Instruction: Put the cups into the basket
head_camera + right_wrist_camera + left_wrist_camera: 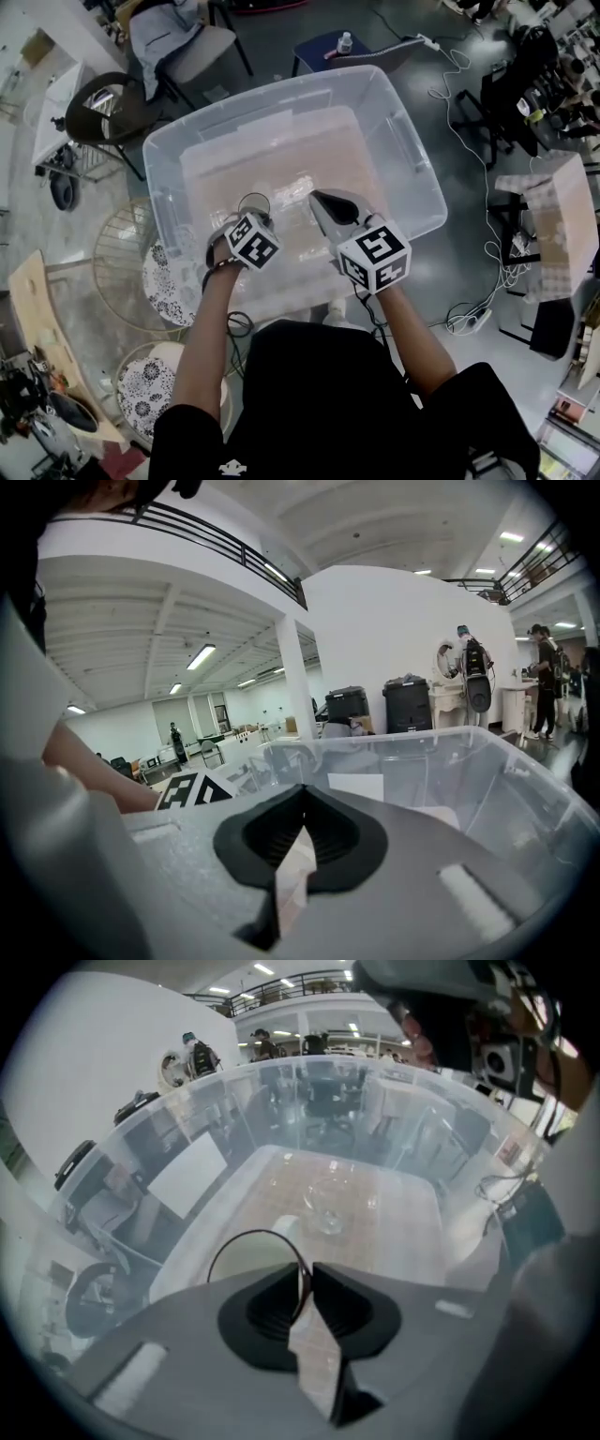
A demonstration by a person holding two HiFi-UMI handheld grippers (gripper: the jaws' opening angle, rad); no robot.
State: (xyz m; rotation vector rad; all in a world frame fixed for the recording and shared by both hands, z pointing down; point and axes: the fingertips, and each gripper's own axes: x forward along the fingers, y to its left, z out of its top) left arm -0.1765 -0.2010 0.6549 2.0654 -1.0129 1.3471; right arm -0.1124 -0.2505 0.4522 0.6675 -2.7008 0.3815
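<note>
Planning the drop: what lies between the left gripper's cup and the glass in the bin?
Left gripper view: bare bin floor between cup and glass, save a white bit at the cup's rim, maybe its handle.

The person wears a black short-sleeved shirt [309, 394] with a small white mark [232, 466] on it. The left gripper [307, 1274] and right gripper [302, 791] are grey with black ribbed pads [267, 1312] (2 each), each carrying a white cube [375, 255] with black squares.
</note>
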